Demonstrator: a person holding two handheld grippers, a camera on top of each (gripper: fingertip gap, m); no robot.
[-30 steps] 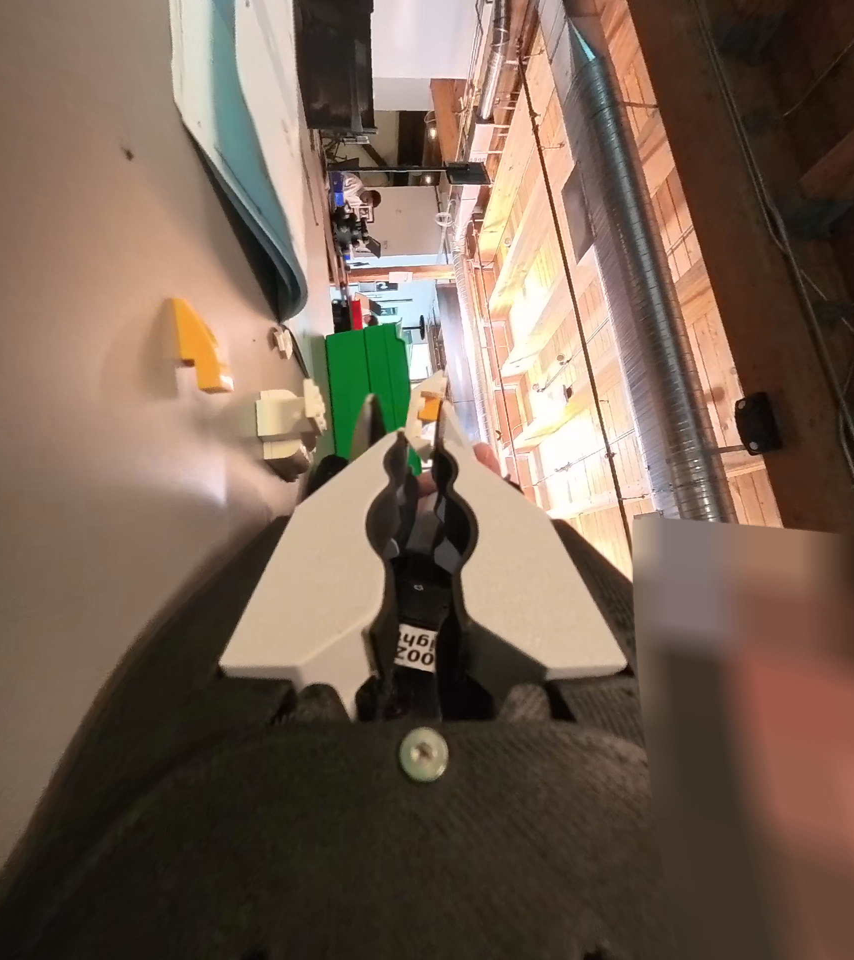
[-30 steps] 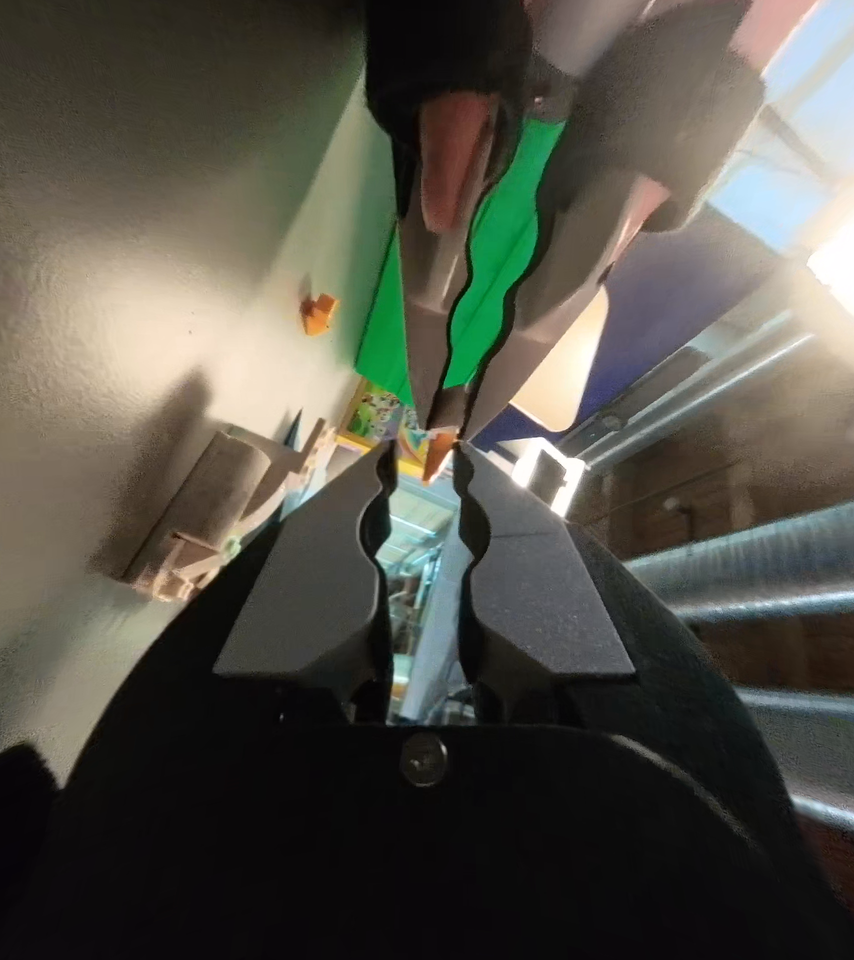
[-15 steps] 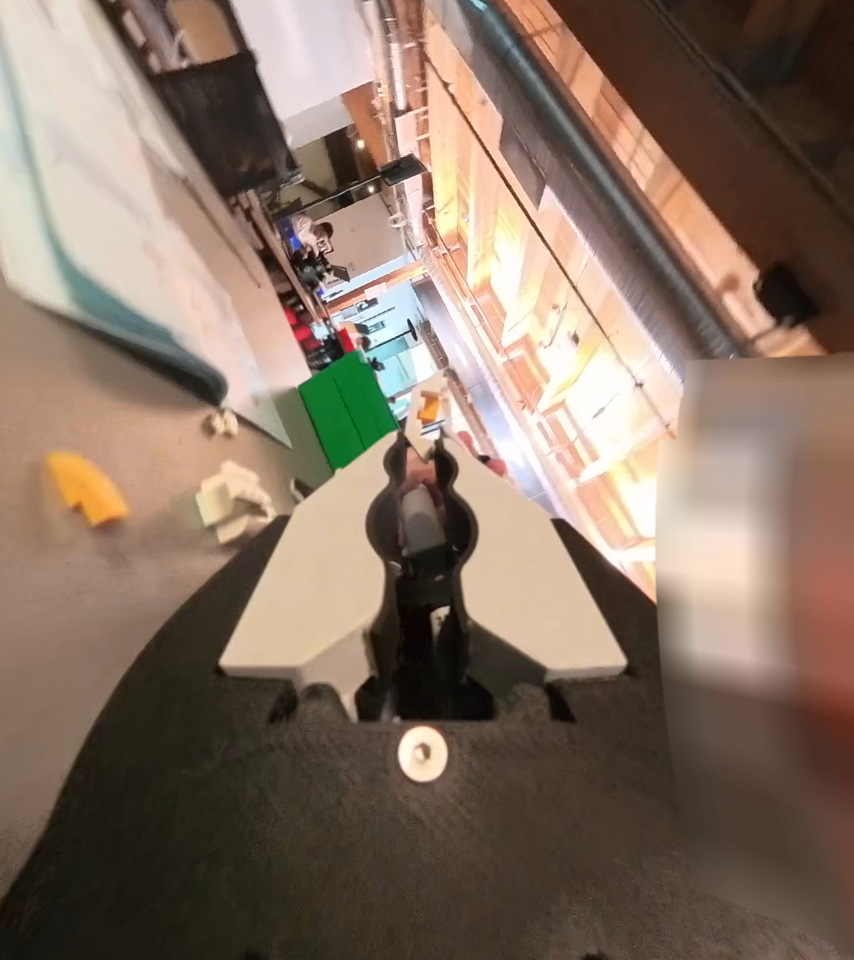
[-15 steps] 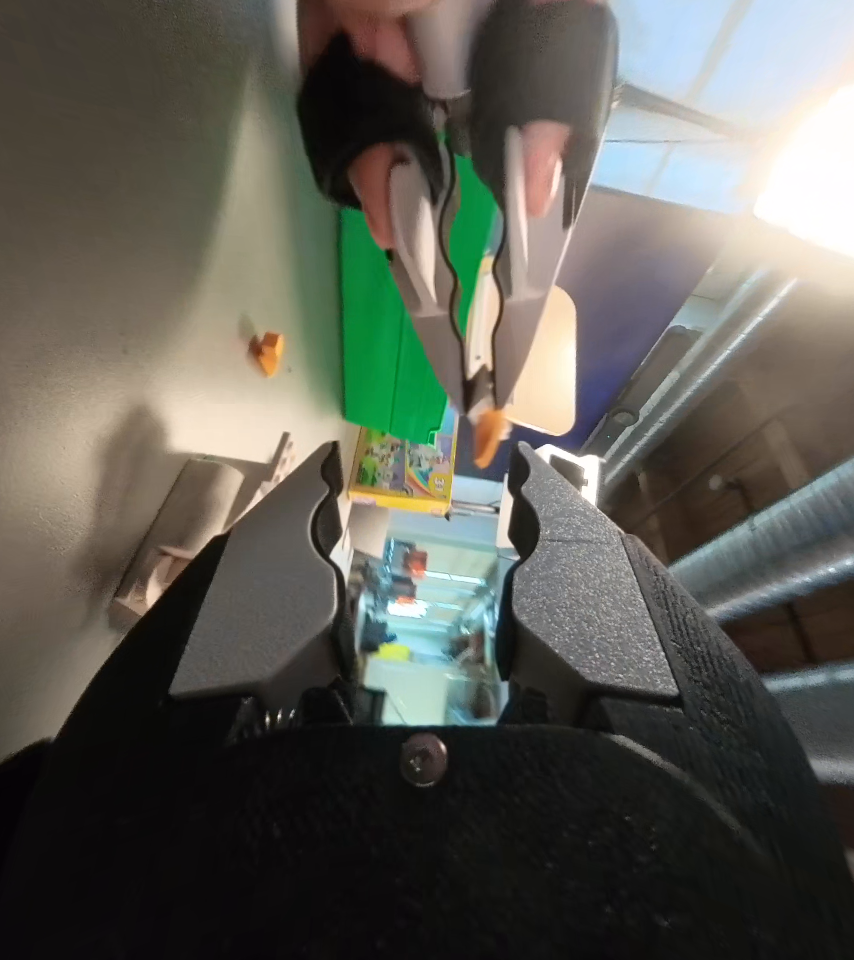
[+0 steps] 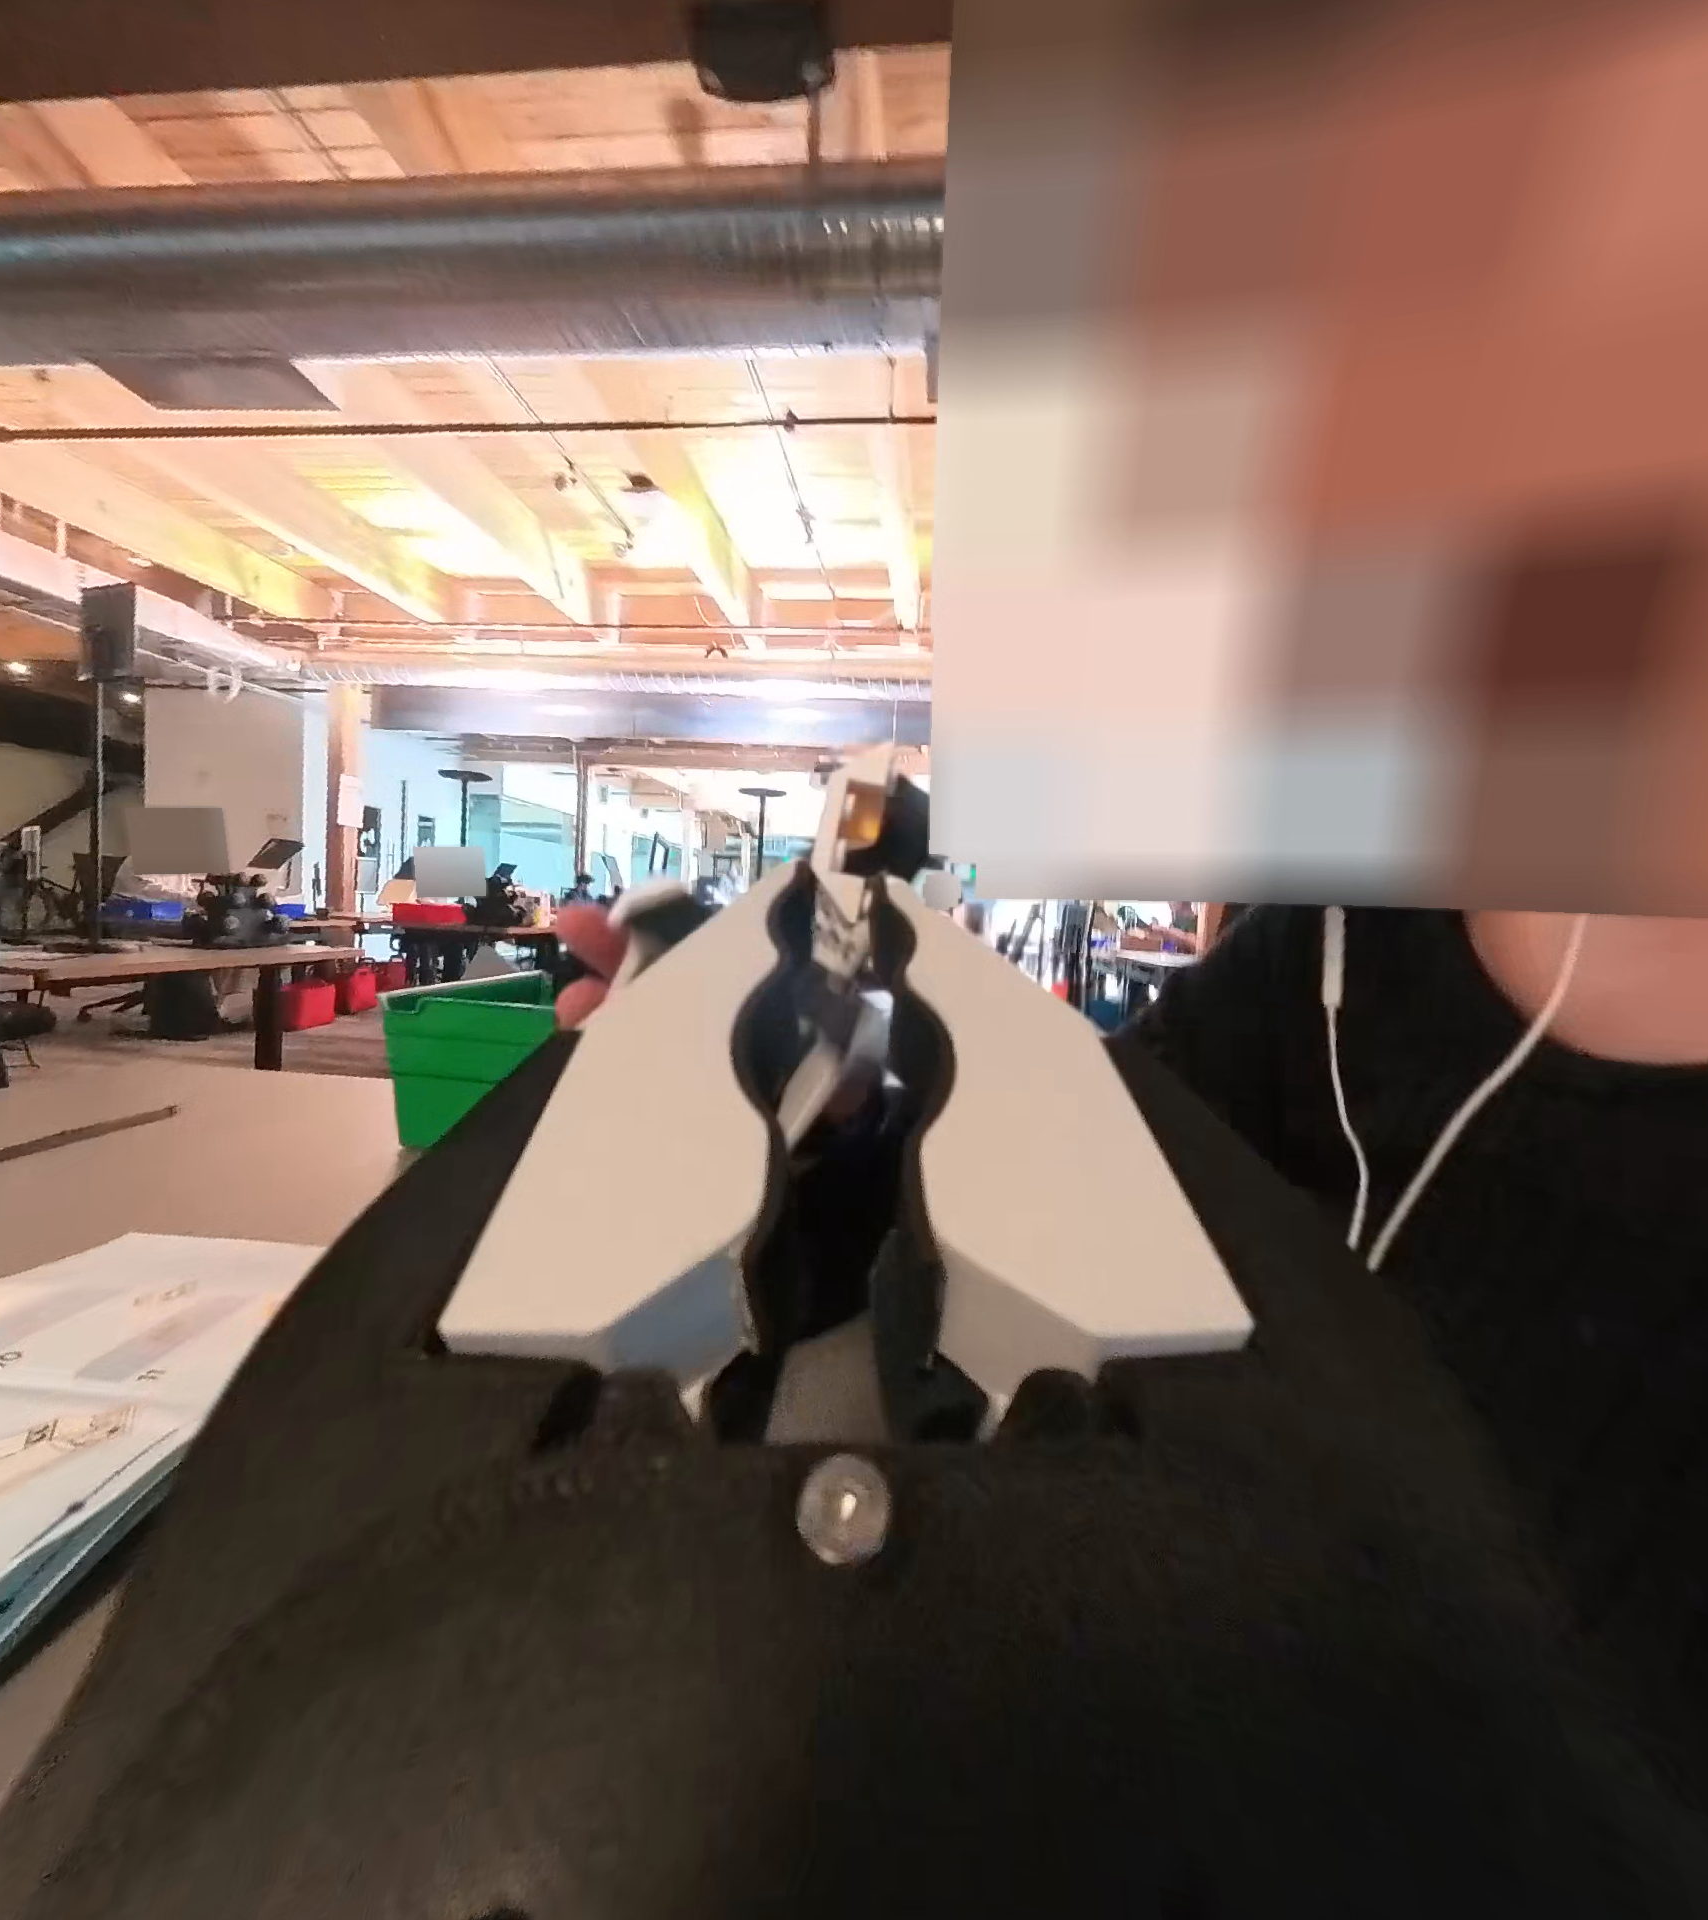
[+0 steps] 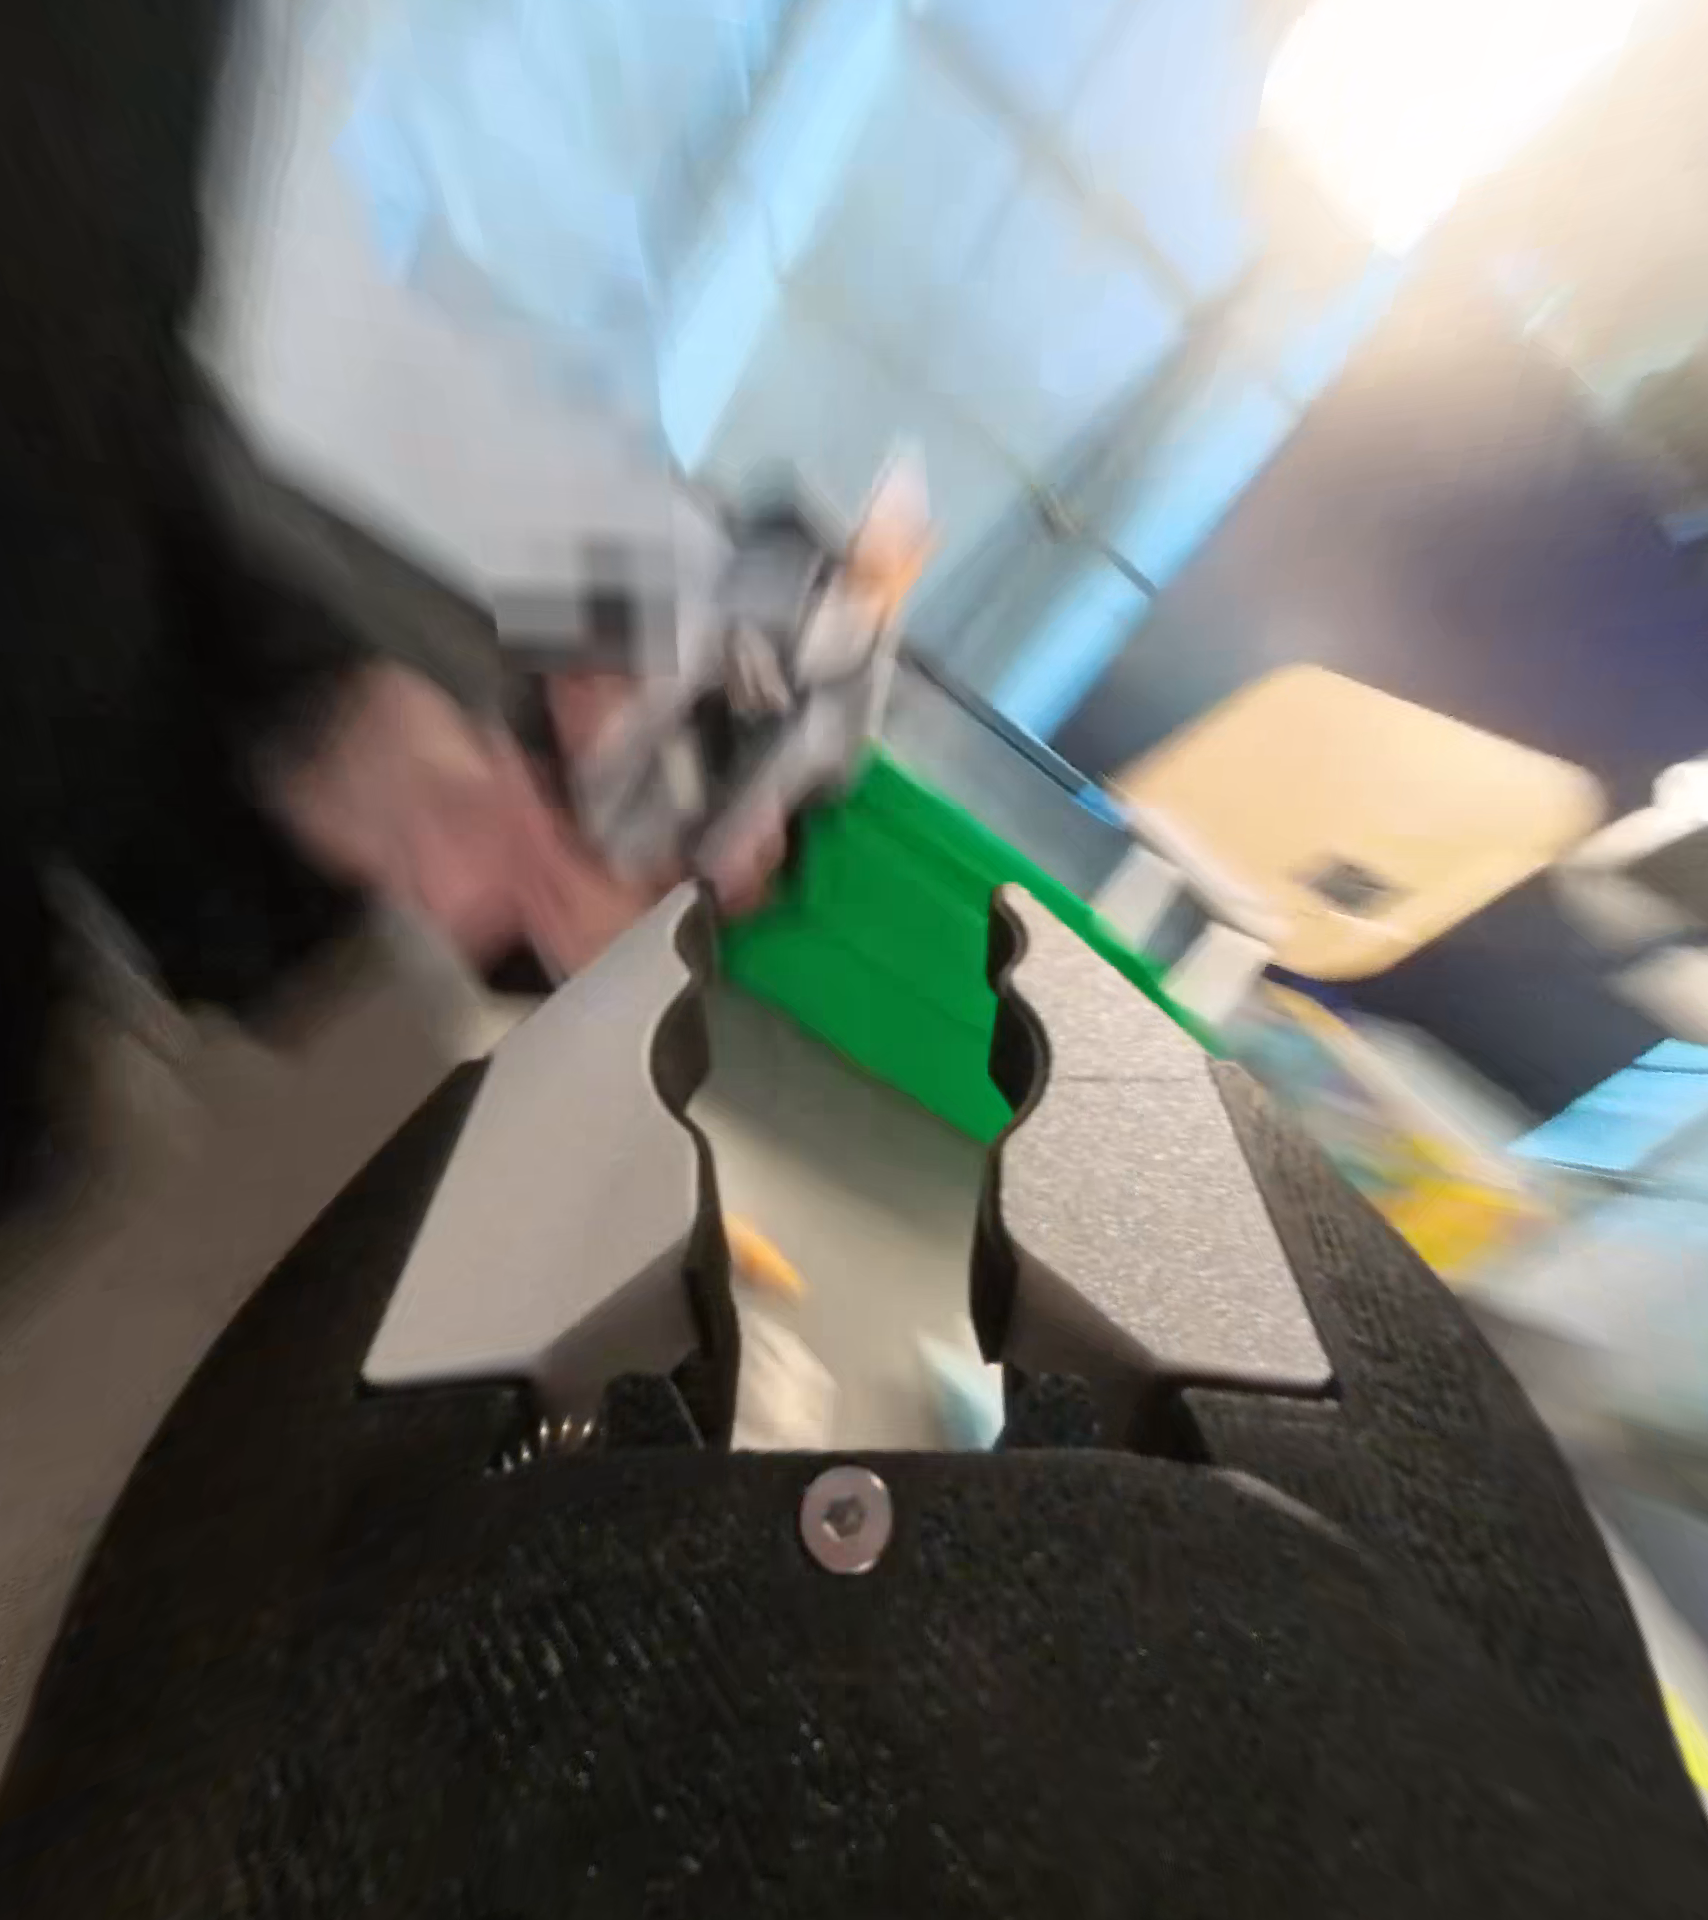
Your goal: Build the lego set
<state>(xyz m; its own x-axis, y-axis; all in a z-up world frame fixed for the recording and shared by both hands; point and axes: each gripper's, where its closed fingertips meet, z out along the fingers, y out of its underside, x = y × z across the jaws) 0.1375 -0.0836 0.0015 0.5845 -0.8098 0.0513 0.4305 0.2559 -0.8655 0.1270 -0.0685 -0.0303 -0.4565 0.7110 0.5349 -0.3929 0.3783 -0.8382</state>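
White-and-orange lego piece [image 5: 865, 821] (small, blurred) pinched in left hand-held gripper [image 5: 845, 883]; right hand-held gripper [image 6: 850, 909] spread, empty

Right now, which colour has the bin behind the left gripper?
Bright green. The bin shows best in the left wrist view, standing just beyond the left gripper.

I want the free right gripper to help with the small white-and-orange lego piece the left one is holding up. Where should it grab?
Probably the exposed top end of the lego piece, coming from above and beyond the left gripper. Its lower part is pinched between those jaws; only the tip projects. The right gripper is already open.
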